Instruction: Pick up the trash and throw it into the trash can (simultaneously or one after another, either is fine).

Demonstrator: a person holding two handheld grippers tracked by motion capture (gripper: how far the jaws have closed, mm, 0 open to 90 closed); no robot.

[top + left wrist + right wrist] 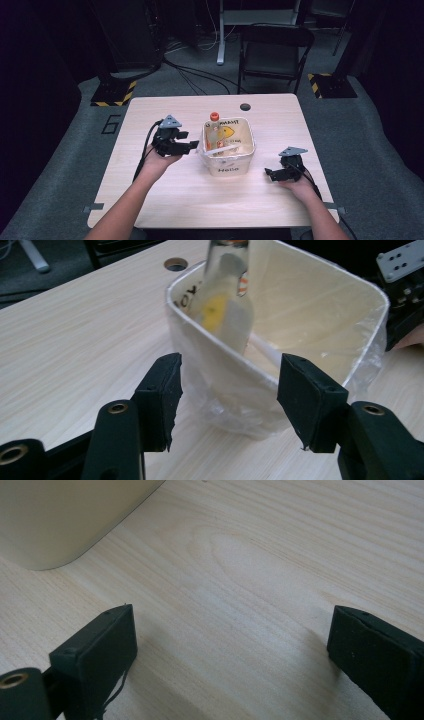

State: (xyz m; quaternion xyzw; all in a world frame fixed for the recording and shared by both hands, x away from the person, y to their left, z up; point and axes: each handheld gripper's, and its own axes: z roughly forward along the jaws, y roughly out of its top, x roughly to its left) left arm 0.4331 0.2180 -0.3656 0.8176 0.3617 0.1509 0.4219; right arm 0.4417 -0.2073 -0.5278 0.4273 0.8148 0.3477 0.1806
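Grippers both wide apart and empty: left gripper point(229, 390) just beside the tub point(372, 340), right gripper point(230, 655) over bare table point(260, 555).

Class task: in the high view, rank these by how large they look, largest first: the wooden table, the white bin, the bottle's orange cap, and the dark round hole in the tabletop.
1. wooden table
2. white bin
3. and 4. dark hole and orange cap: they look alike in size, so I leave them unranked.
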